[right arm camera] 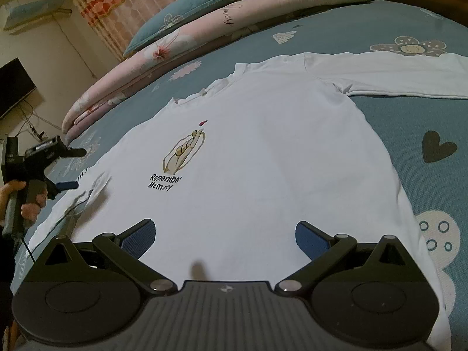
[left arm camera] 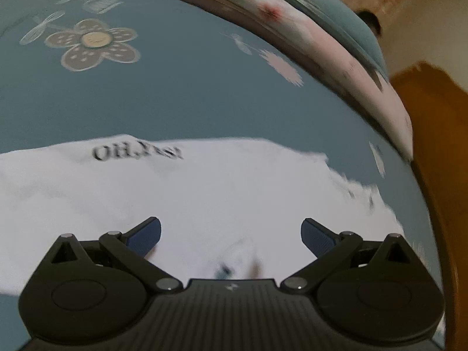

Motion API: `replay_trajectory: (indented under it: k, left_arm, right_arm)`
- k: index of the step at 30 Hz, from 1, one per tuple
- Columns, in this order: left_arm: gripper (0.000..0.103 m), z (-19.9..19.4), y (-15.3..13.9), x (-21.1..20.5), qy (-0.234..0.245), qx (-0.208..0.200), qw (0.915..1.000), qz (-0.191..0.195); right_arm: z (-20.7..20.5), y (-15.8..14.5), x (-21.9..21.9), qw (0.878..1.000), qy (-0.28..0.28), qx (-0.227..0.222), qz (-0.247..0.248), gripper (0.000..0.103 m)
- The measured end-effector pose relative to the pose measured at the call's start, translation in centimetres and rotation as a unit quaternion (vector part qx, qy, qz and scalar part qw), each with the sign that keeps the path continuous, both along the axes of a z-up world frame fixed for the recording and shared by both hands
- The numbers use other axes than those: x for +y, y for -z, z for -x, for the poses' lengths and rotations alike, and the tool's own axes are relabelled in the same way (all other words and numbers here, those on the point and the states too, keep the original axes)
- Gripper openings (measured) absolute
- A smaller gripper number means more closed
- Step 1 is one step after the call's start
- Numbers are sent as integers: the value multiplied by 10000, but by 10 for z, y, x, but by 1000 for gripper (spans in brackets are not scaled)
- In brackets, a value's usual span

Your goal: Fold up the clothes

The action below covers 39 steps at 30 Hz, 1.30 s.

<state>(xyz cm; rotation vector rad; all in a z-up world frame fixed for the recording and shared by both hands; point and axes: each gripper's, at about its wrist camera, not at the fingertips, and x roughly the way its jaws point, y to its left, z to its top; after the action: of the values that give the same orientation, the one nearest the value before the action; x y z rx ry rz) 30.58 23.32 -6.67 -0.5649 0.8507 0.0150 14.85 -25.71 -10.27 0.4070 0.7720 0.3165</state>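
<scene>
A white long-sleeved shirt [right arm camera: 263, 152] lies flat on the blue bedsheet [right arm camera: 409, 117], front up, with a hand print and the words "Remember Memory" [right arm camera: 165, 182]. One sleeve [right arm camera: 409, 73] stretches out to the far right. The other sleeve [right arm camera: 84, 201] lies crumpled at the shirt's left edge. My right gripper [right arm camera: 225, 235] is open just above the shirt's hem, holding nothing. My left gripper [right arm camera: 73, 169], held by a hand [right arm camera: 29, 204], hovers open by that left sleeve. In the left wrist view the left gripper [left arm camera: 231, 234] is open over blurred white cloth [left arm camera: 204, 193] with dark lettering.
A folded pink floral quilt [right arm camera: 175, 58] and a blue pillow [right arm camera: 190, 3] run along the bed's far side. A dark screen [right arm camera: 14, 84] and cables sit at the left wall. A wooden bed frame [left arm camera: 438, 146] borders the sheet [left arm camera: 175, 102].
</scene>
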Motion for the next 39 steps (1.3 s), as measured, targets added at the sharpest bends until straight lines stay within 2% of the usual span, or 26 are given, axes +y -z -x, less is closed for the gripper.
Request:
replay_trajectory:
  k: [2, 4, 8, 10, 13, 18, 20, 23, 26, 28, 30, 32, 33, 36, 39]
  left_arm:
    - [101, -5, 12, 15, -314, 181, 9993, 20]
    - [101, 4, 23, 31, -496, 166, 9985, 139]
    - [101, 33, 18, 50, -766, 81, 9970, 61]
    - [100, 44, 13, 60, -973, 172, 9950, -121]
    - [100, 64, 2, 83, -1315, -39, 9912, -111]
    - [100, 82, 19, 122, -1786, 341, 9833, 53]
    - [100, 92, 23, 127, -1804, 197, 9834, 80]
    - [100, 91, 12, 119, -1886, 283, 9816, -120]
    - [100, 67, -4, 92, -1457, 144, 9883, -427]
    - [100, 42, -11, 69, -1213, 125, 9894, -790]
    - [100, 17, -8, 46, -1210, 378, 9822, -1386]
    - [100, -9, 0, 28, -1295, 624, 9695, -1984]
    - [100, -16, 5, 25, -1387, 653, 9663, -2069]
    - [100, -33, 21, 29, -1620, 887, 9620, -2013]
    - [103, -41, 26, 29, -1756, 889, 9537, -2274]
  right_arm:
    - [0, 0, 0, 10000, -4, 4, 11, 103]
    - [-1, 0, 0, 10000, -5, 9, 7, 103]
    - [-1, 0, -1, 10000, 0, 18, -36, 103]
    - [0, 0, 0, 10000, -1, 17, -20, 103]
    - [0, 1, 1, 10000, 2, 14, 2, 103]
    - [0, 1, 1, 10000, 4, 15, 17, 103]
    - [-1, 1, 1, 10000, 7, 21, 5, 103]
    - [-1, 1, 0, 10000, -6, 21, 12, 103]
    - [-1, 1, 0, 10000, -12, 13, 52, 103]
    - [-2, 1, 1, 10000, -14, 14, 61, 103]
    - [-2, 2, 1, 10000, -14, 16, 64, 103]
    - [-2, 2, 1, 10000, -23, 16, 68, 103]
    - [-2, 2, 1, 10000, -25, 18, 57, 103]
    - [-3, 2, -1, 10000, -31, 24, 7, 103]
    - [-3, 2, -3, 10000, -33, 29, -23, 103]
